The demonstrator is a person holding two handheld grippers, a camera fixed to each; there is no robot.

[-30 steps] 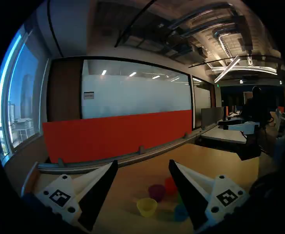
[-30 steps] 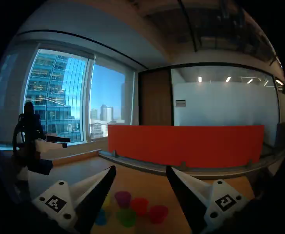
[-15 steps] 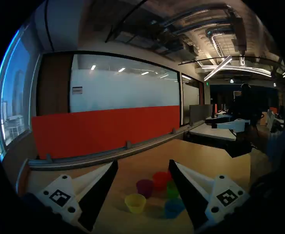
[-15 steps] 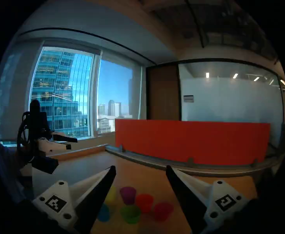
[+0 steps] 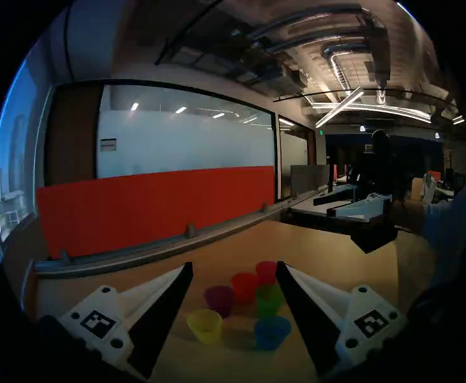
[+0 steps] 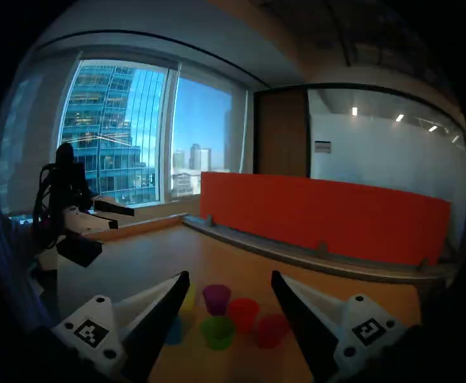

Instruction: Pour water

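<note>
- Jaws of the left claw [image 5: 233,264] stand wide apart, holding nothing.
- Likewise the right claw [image 6: 229,274] gapes, empty.
- Six small coloured cups [image 5: 244,285] sit clustered on the wooden bench [image 5: 335,255], low in the frame centre, just beyond both claws.

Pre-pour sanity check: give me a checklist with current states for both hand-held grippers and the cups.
1. The left hand-held gripper is open and empty: ok.
2. The right hand-held gripper is open and empty: ok.
3. The yellow cup, purple cup, red cup, pink cup, green cup and blue cup stand upright on the table: ok.
4. Water in any cup: cannot tell.
5. Finger room around the green cup: probably not ok, its neighbours crowd it.
</note>
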